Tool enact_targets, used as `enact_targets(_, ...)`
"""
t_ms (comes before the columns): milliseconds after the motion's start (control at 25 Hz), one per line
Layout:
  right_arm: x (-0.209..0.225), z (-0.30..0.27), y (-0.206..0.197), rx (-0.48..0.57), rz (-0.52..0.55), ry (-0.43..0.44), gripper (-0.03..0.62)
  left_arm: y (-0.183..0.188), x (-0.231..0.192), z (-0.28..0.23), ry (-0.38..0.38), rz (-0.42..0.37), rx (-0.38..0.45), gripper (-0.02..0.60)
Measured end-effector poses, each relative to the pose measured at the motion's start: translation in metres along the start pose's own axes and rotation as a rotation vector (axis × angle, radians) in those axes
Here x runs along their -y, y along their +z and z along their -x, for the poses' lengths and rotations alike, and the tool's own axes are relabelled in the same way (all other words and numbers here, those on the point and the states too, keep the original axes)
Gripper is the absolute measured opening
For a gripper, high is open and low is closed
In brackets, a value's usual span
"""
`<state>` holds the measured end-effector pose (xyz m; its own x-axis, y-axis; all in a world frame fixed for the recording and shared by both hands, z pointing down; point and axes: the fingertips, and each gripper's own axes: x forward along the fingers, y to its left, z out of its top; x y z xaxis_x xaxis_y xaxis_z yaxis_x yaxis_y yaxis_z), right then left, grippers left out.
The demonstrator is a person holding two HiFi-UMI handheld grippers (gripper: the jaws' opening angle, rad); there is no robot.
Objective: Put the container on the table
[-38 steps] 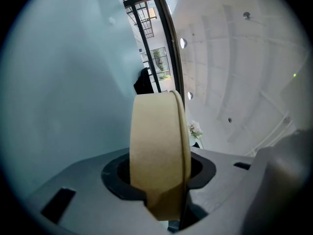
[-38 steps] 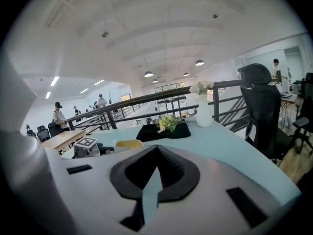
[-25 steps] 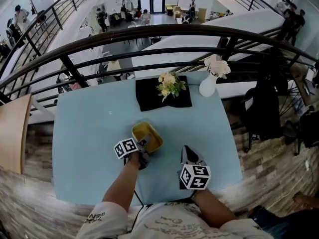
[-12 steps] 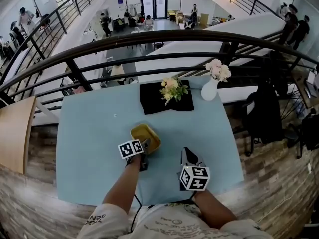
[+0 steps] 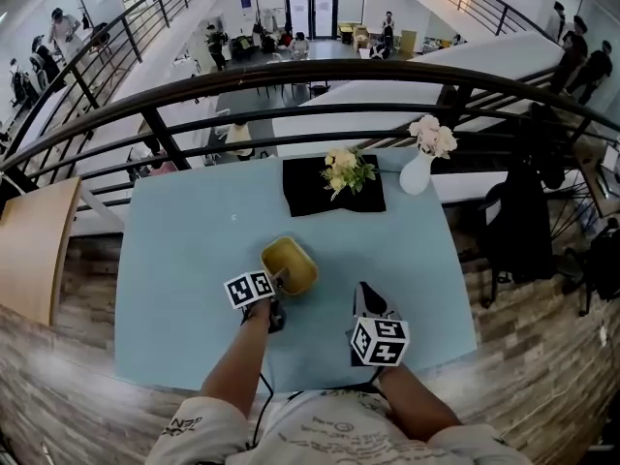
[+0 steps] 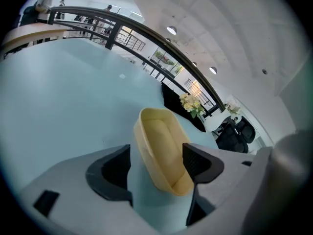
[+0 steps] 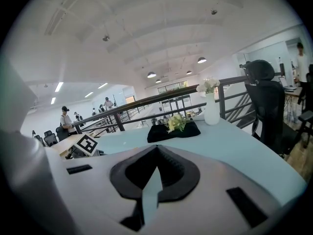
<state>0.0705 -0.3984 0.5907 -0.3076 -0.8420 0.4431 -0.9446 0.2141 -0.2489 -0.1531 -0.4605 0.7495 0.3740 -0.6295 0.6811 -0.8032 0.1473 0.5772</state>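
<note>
the table (image 5: 194, 260) is shared: seen steeply from above in the head view, low and near in both gripper views.

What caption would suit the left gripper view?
Left tool, jaws just opened, straddles the yellow container on the blue table.

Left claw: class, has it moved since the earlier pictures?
Yes: left claw shifted slightly left against the black cloth; its jaws have just been opening around the container.
</note>
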Motion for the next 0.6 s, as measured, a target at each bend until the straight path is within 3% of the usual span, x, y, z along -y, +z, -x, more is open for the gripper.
enact_targets(200, -0.017, 0.000, 0.001, 0.008, 0.010, 0.031, 0.003, 0.011, 0.016, 0.033, 0.012, -0.118, 0.096, 0.270)
enact_targets(360, -0.035, 0.001, 0.001, 0.016, 0.027, 0.067, 0.003, 0.019, 0.025, 0.066, 0.085, -0.223, 0.190, 0.047)
enact_targets(400, -0.040, 0.001, 0.002, 0.018, 0.032, 0.077, 0.003, 0.020, 0.028, 0.074, 0.093, -0.246, 0.209, 0.018)
enact_targets(600, -0.068, 0.004, 0.005, 0.032, 0.059, 0.135, 0.003, 0.031, 0.056, 0.115, 0.063, -0.404, 0.316, 0.008)
